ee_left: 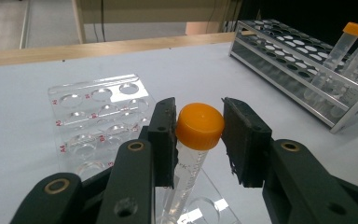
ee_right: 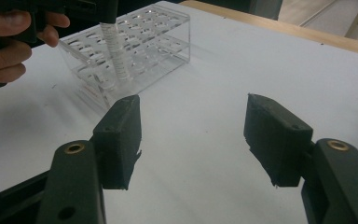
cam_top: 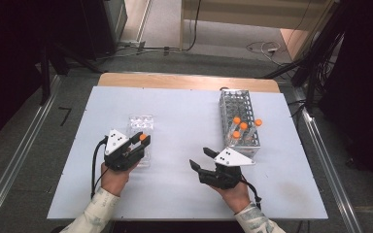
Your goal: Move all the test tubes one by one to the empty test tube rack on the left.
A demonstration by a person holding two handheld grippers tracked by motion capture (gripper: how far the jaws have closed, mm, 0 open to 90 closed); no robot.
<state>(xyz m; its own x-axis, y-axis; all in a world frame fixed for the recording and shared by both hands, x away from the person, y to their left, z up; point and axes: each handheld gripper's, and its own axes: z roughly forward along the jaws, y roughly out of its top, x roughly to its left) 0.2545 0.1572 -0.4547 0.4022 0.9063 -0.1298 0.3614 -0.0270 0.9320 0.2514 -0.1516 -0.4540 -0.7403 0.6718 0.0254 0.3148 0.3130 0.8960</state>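
The left tongs (ee_left: 199, 135) flank the orange cap of a clear plastic tube (ee_left: 193, 140): one pad touches the cap, the other stands just off it, so nothing is clamped. The tube stands in the clear rack (ee_left: 98, 116) on the bench (cam_top: 184, 126). It looks light, stiff and slippery; the ridged cap seems the safest hold. The right tongs (ee_right: 191, 135) gape apart, empty. Farther off, a metal rack (cam_top: 240, 121) holds 4 capped tubes.
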